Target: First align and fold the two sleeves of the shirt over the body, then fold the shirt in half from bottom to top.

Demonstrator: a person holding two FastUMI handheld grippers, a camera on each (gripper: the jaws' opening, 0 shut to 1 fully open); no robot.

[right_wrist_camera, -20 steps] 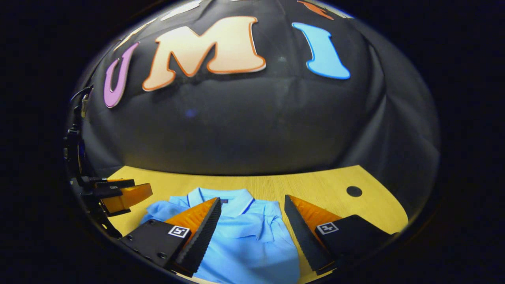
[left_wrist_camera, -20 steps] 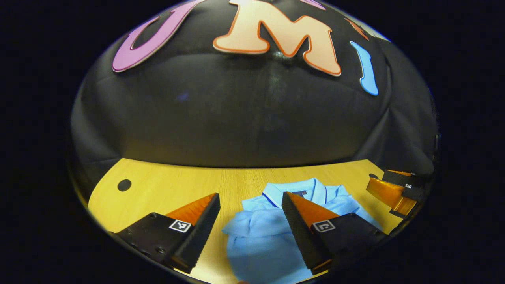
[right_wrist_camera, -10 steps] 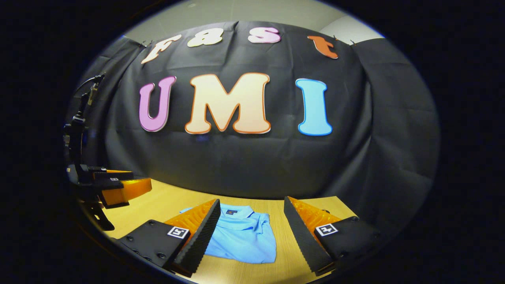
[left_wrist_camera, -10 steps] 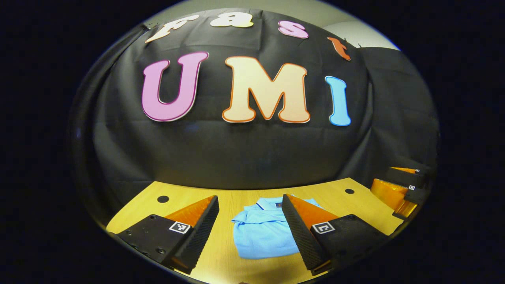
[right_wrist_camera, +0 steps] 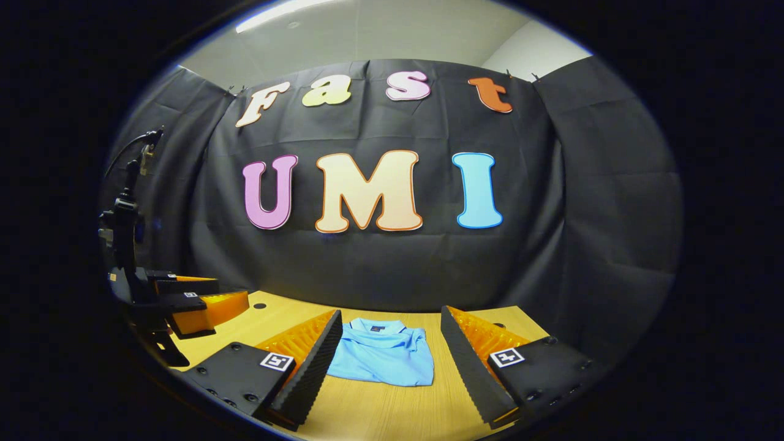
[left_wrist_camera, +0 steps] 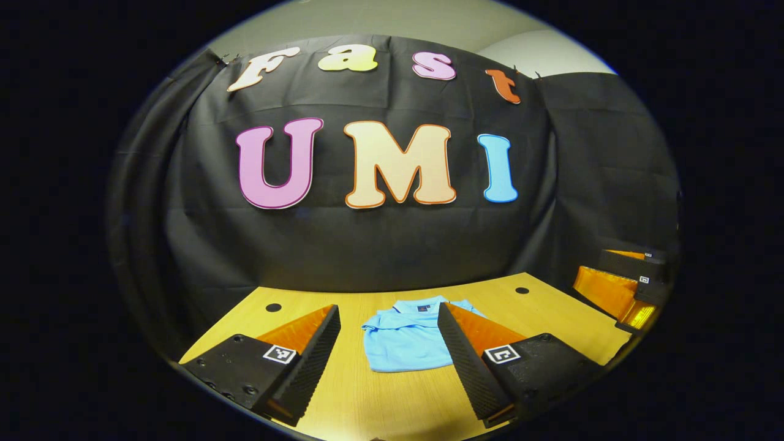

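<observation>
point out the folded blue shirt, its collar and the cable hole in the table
folded blue shirt (right_wrist_camera: 384,362), right gripper view, middle of the top layer.
collar (right_wrist_camera: 376,327), right gripper view, back band.
cable hole (left_wrist_camera: 273,307), left gripper view, centre of the dark round hole at the table's far left.

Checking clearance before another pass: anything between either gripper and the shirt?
Nothing visible. The folded shirt lies alone on the table; left gripper and right gripper are open, only bare tabletop between.

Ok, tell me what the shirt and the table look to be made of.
Shirt: soft light blue knit fabric, probably cotton or a blend; matte, creased, with a ribbed collar. Table: wood or wood-look laminate, judging by fine straight grain lines and a smooth, slightly glossy yellow surface.
</observation>
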